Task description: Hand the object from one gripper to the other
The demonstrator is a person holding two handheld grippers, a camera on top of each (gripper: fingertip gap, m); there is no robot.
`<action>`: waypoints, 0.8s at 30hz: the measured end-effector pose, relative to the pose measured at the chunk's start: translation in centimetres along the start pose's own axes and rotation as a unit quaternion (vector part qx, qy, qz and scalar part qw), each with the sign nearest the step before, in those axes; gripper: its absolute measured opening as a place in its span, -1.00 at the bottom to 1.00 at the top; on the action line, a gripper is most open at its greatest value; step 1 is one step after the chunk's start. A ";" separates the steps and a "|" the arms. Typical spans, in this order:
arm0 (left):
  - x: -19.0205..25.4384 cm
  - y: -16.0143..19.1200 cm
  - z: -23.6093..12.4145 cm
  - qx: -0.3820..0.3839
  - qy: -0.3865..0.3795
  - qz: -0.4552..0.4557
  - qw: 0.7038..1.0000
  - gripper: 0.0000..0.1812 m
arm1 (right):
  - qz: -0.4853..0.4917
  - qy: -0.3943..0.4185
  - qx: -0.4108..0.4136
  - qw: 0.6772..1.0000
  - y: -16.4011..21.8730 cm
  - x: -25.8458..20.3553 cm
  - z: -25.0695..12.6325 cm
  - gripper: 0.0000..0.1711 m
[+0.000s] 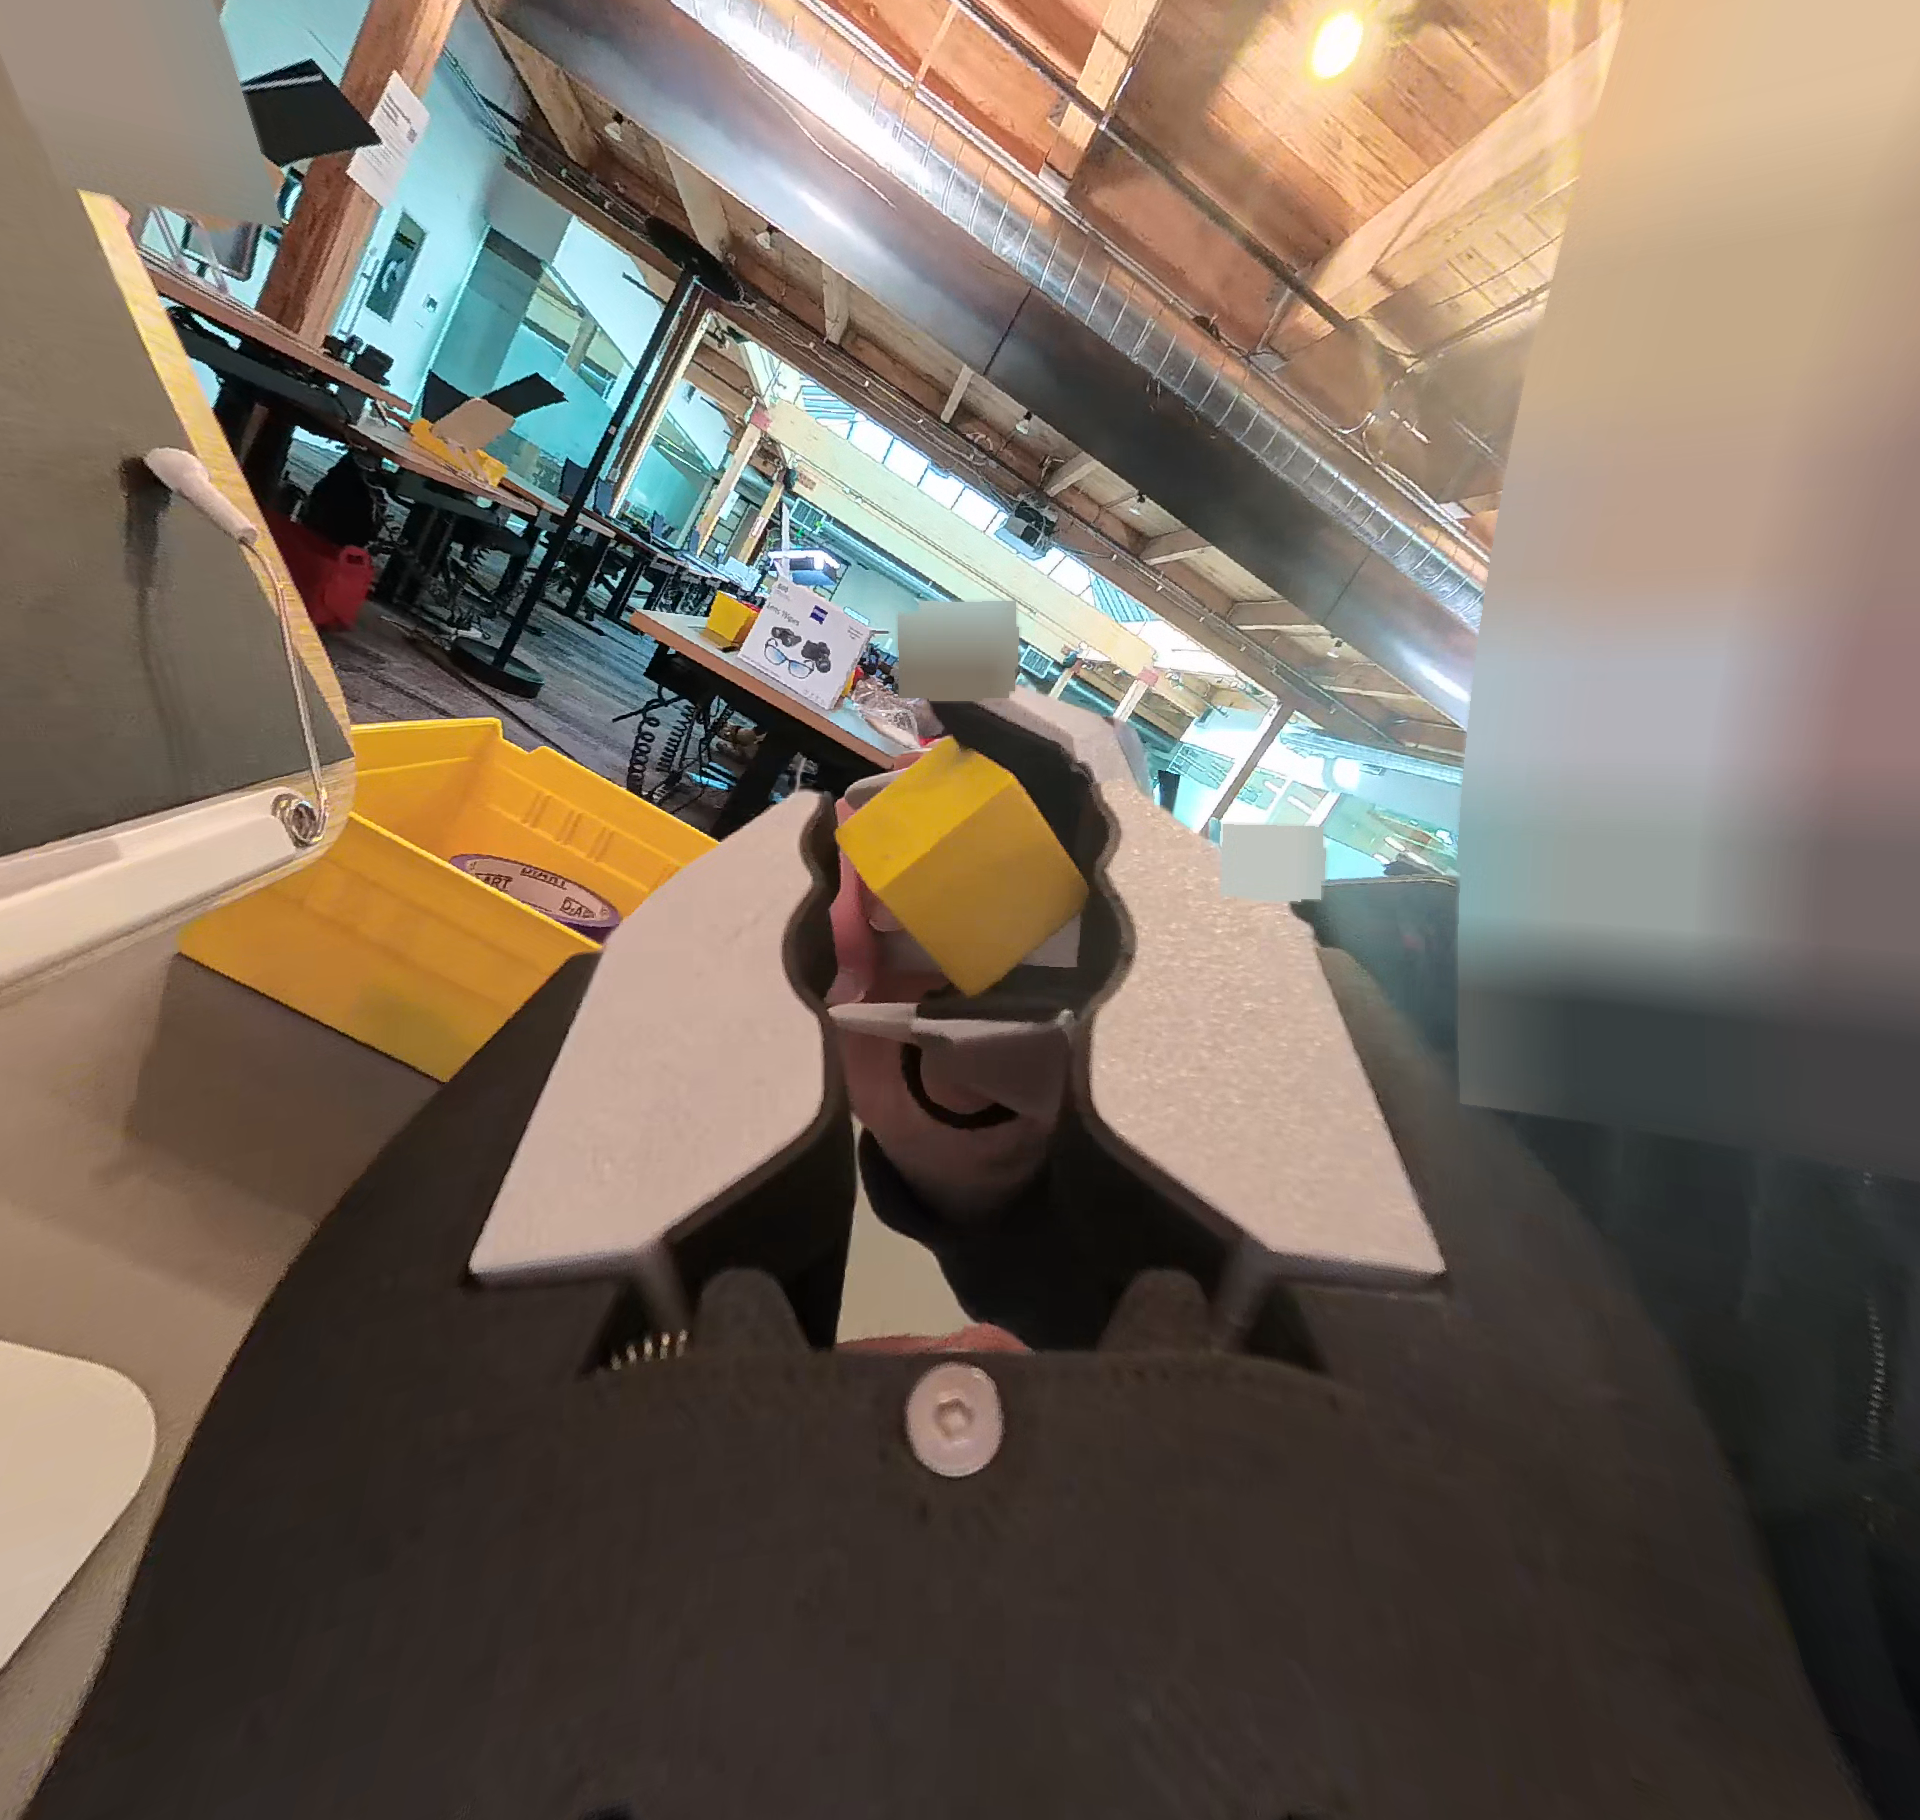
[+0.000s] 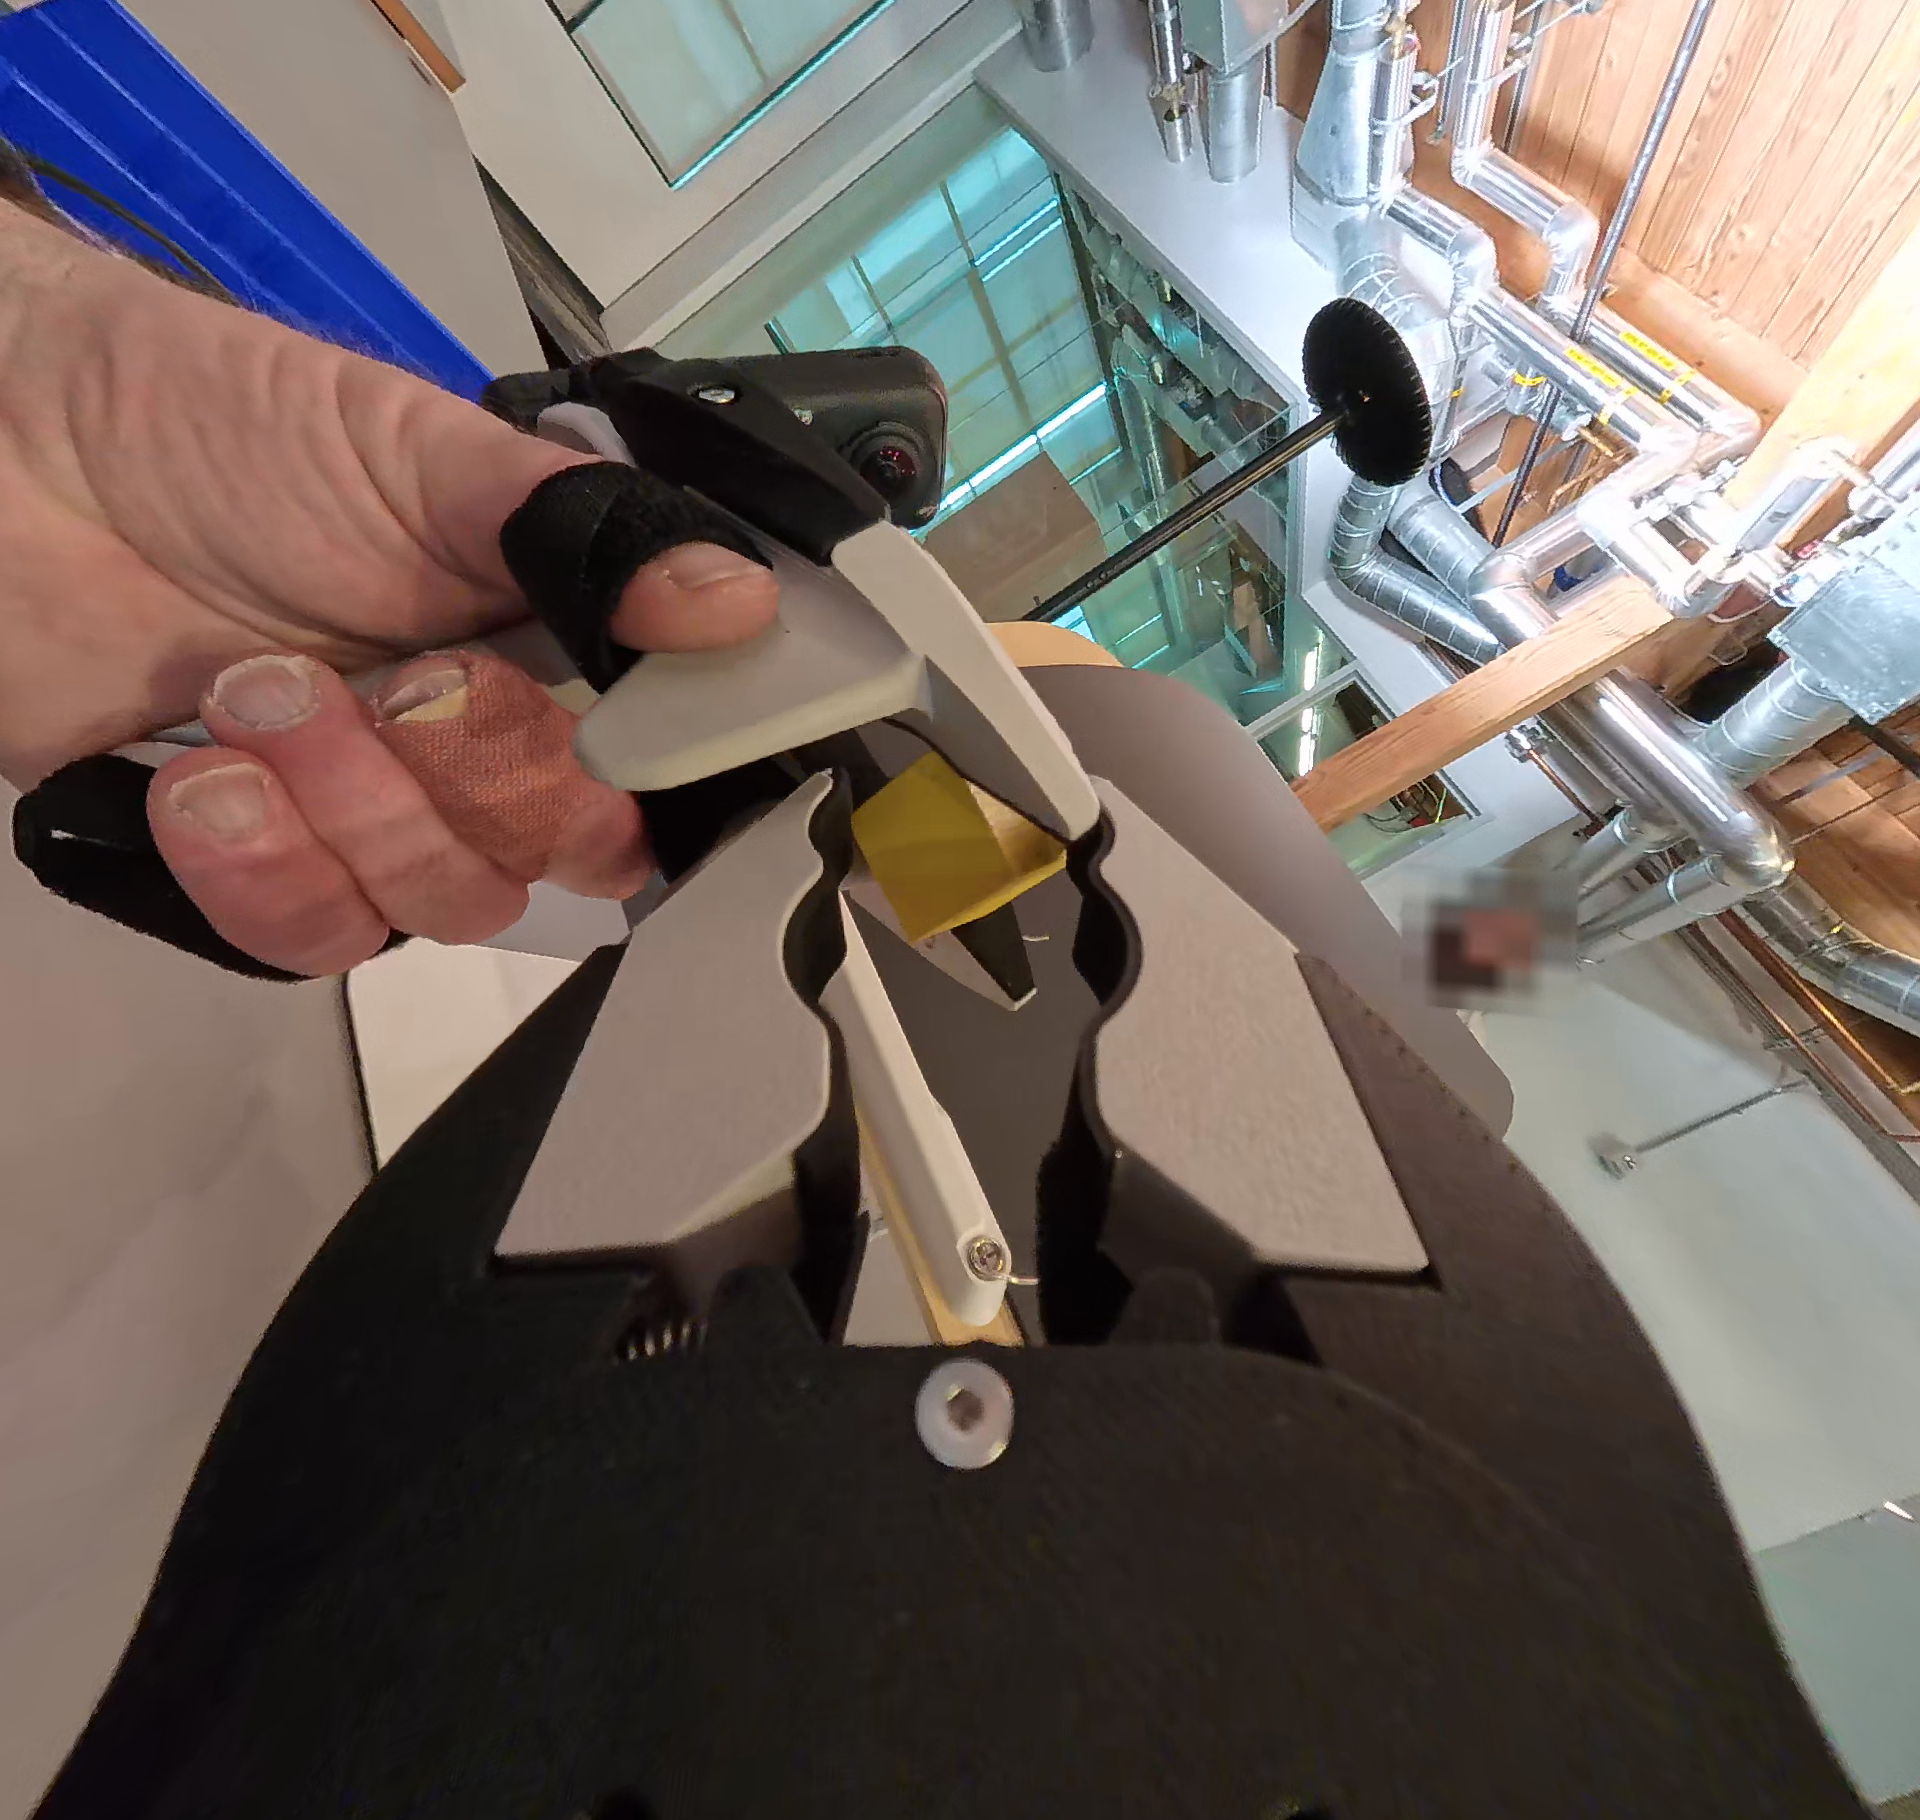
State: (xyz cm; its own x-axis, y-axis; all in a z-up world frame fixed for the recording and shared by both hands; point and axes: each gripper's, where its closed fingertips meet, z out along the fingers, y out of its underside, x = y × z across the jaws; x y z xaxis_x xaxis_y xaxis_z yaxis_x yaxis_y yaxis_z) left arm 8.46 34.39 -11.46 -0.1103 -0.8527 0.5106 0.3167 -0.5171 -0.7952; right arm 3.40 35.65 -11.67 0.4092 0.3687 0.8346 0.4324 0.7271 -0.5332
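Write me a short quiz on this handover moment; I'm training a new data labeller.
1. Multiple choice: the block between the left gripper's fingers is A) red, B) yellow, C) blue.
2. True or false: the block rests inside the yellow bin.
3. Fill in: the bin holds a roll of ____ tape.
Key: 1 B. 2 False; it sits between the fingers, clear of the bin. 3 Purple.
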 end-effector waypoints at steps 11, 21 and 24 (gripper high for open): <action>0.4 -0.1 0.2 0.011 0.009 -0.001 1.000 -0.52 | -0.004 0.014 -0.017 1.000 0.6 0.3 0.1 -0.48; 0.4 0.0 0.3 0.014 0.017 -0.017 1.000 -0.52 | 0.004 0.000 -0.024 1.000 0.9 0.3 0.0 -0.51; 0.2 -0.2 0.2 0.018 0.010 -0.006 1.000 -0.49 | 0.049 -0.001 -0.018 0.999 1.1 0.6 0.0 -0.51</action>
State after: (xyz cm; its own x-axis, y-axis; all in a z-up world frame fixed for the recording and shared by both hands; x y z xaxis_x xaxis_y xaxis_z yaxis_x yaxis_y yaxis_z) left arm 8.55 34.36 -11.18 -0.1321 -0.8479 0.5134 0.3491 -0.5246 -0.7765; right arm 4.11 36.65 -11.78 0.4493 0.4391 0.7780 0.4189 0.6657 -0.6176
